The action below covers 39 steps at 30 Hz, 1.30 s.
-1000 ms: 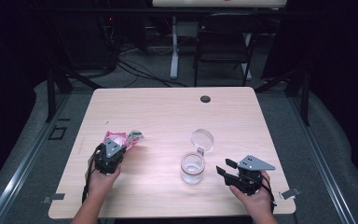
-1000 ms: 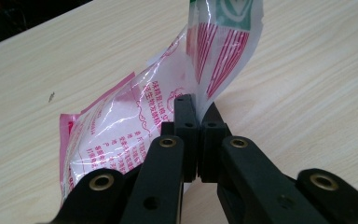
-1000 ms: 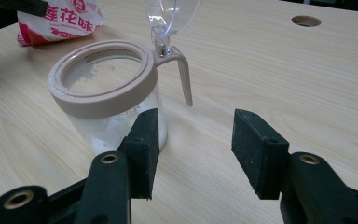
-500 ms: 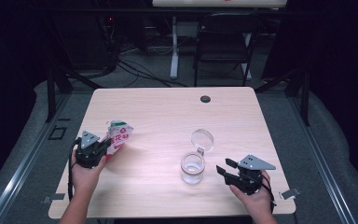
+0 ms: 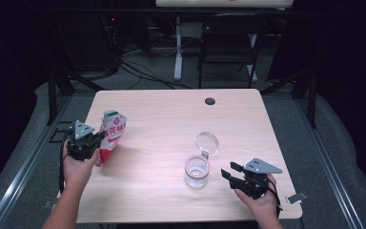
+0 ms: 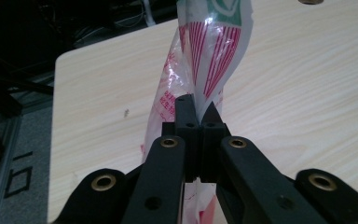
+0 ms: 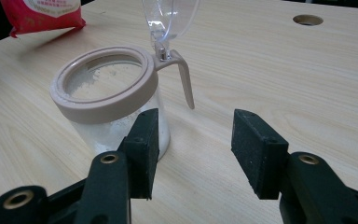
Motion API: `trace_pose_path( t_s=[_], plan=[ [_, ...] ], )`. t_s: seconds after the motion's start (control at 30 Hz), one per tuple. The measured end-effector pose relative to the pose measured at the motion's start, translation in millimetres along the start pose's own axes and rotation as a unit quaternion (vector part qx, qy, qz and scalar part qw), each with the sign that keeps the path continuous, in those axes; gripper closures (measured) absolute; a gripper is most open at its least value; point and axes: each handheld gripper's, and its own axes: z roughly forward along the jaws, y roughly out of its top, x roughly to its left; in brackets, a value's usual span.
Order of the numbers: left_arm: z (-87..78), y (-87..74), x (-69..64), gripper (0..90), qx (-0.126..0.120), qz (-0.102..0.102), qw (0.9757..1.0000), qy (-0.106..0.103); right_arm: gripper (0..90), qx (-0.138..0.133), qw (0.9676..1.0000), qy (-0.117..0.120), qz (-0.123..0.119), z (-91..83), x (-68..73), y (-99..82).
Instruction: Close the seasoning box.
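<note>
Pouch (image 5: 111,134) pinched between closed jaws of left gripper (image 5: 95,140) — red-and-white plastic, lifted off the table (image 5: 162,119) near its left edge, rising up and away past the fingertips. Long axis close to upright, green-topped end highest, slightly tilted. Right gripper (image 5: 228,172) spread wide and holding nothing, just beside the glass jar (image 5: 196,171) — hinged lid (image 5: 206,142) swung open, white powder inside.
</note>
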Motion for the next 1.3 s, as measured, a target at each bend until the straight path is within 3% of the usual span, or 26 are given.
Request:
trace_pose_path(
  t_s=[0.27,0.43,0.6,0.77,0.8,1.0,1.1,1.13,1.17,1.3],
  plan=[
    [1.6,17.7,13.3,90.0,0.003,-0.005,1.0000,0.008,51.8,-0.002,1.0000,0.000,0.001,-2.5,-2.3,0.6],
    [1.8,28.2,14.3,90.0,0.004,-0.002,0.9999,0.013,51.9,-0.004,1.0000,-0.001,0.003,-3.6,-3.3,0.7],
    [-4.5,35.4,8.8,90.0,-0.010,-0.004,0.9999,0.001,51.9,-0.005,1.0000,0.000,0.004,-3.7,-3.8,0.6],
    [-10.2,42.6,-2.6,90.0,-0.019,0.007,0.9996,-0.021,52.0,-0.007,1.0000,0.001,0.005,-3.6,-3.5,0.8],
    [-12.6,45.8,-10.2,90.0,-0.024,0.008,0.9989,-0.038,52.0,-0.008,1.0000,0.001,0.005,-3.5,-3.2,0.8],
    [-15.3,53.9,-36.8,90.0,-0.025,0.025,0.9950,-0.093,52.0,-0.004,1.0000,-0.001,0.001,-3.5,-3.1,0.8],
    [-14.7,57.4,-52.9,90.0,-0.022,0.040,0.9927,-0.111,52.1,-0.004,1.0000,-0.001,0.001,-3.6,-3.2,0.8],
    [-14.7,57.4,-52.9,90.0,-0.022,0.040,0.9927,-0.111,52.3,-0.004,1.0000,-0.003,-0.001,-3.7,-3.3,0.8],
    [-14.1,60.0,-65.6,90.0,-0.021,0.051,0.9901,-0.129,52.3,-0.003,1.0000,-0.004,-0.002,-3.8,-3.3,0.9],
    [-12.4,62.5,-86.8,90.0,-0.020,0.067,0.9851,-0.157,52.5,-0.004,1.0000,-0.004,-0.004,-4.1,-3.4,1.2]
  ],
)
